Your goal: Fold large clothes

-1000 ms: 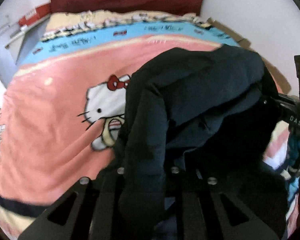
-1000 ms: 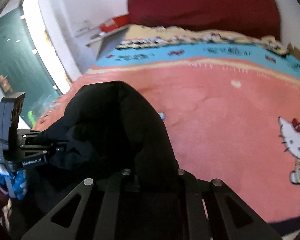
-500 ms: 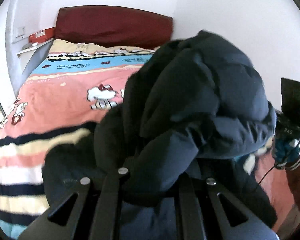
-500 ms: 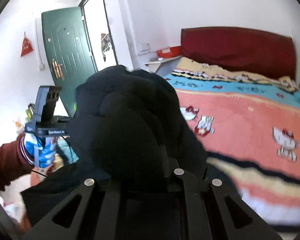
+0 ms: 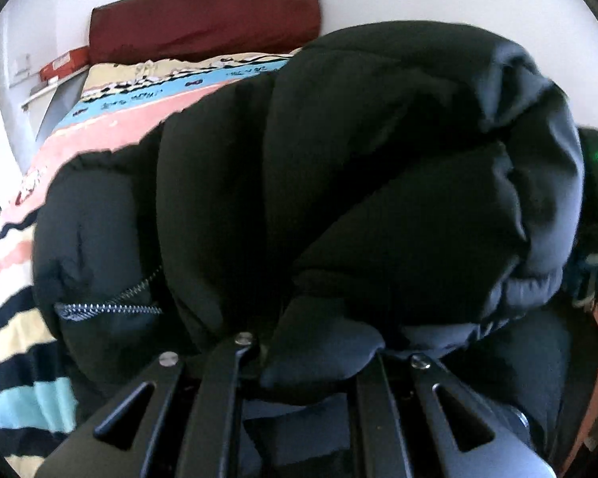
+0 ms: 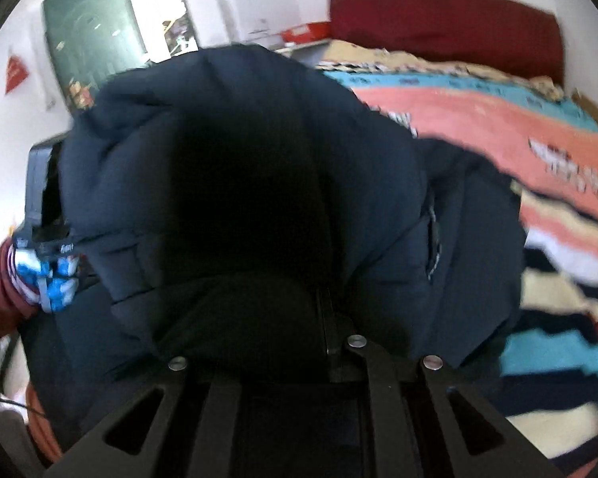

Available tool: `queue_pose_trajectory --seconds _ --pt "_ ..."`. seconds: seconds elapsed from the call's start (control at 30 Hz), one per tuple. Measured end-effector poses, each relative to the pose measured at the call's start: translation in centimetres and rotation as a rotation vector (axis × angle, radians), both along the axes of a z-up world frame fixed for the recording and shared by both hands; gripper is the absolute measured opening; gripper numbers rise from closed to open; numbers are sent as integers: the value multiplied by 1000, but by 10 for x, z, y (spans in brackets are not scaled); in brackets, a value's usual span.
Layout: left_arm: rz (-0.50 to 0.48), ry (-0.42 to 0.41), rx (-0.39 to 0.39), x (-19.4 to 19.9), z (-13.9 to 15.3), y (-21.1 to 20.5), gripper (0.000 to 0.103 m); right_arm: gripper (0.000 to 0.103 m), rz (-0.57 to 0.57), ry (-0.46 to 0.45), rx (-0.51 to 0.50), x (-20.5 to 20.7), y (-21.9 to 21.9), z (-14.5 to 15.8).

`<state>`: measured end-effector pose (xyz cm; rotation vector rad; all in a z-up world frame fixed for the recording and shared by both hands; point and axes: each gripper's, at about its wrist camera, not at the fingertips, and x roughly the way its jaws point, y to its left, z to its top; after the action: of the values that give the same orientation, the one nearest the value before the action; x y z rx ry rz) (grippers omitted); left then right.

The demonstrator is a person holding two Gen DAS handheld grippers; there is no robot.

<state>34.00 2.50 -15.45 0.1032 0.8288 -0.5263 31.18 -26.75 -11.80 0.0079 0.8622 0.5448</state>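
Left wrist view: we log one dark navy puffer jacket [image 5: 339,183], bunched and filling the centre and right of the frame, raised in front of the bed [image 5: 111,127]. A zipper [image 5: 107,306] shows at lower left of the garment. The left gripper [image 5: 311,358] sits at bottom centre; a fold of the jacket is pinched between its jaws. At the right edge, partly hidden by fabric, we note the right gripper [image 5: 596,199]. Beyond, upper left: a pink, blue and striped bedspread [image 5: 16,239], a dark red headboard [image 5: 203,20] and a red box [image 5: 63,65] on a shelf.

Right wrist view: the same jacket [image 6: 259,183] fills the centre. The right gripper [image 6: 299,358] lies at bottom centre, jaws buried in fabric; we cannot tell their gap, though the cloth runs straight into them. At the left edge, the left gripper [image 6: 44,199] is held by a hand [image 6: 48,279] in a blue and white glove. A green door [image 6: 87,40] stands at upper left; the bedspread [image 6: 498,127] occupies the right.
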Motion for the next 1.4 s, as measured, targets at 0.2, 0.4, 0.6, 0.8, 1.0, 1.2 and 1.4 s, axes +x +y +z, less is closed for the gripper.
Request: queue_pose_trajectory --seconds 0.2,0.4,0.6,0.8,1.0,1.2,1.4 --pt "18 0 45 4 -2 -9 11 12 -58 5 -28 17 0 -12" --pt "28 27 49 -4 17 -12 13 17 -65 -7 -82 8 4 5" --pt "23 31 36 -15 46 -5 14 21 -69 -23 -103 -3 7 21" --pt "17 59 38 -17 63 -2 15 36 -50 -45 -133 -12 14 26" --pt "29 52 143 -15 42 -19 17 46 -66 -44 -163 -13 13 17" --pt "-18 -41 192 -35 53 -32 30 68 -68 -79 -176 -26 8 24" --pt "-120 -78 236 -62 52 -33 56 80 -88 -78 -159 -37 -2 31"
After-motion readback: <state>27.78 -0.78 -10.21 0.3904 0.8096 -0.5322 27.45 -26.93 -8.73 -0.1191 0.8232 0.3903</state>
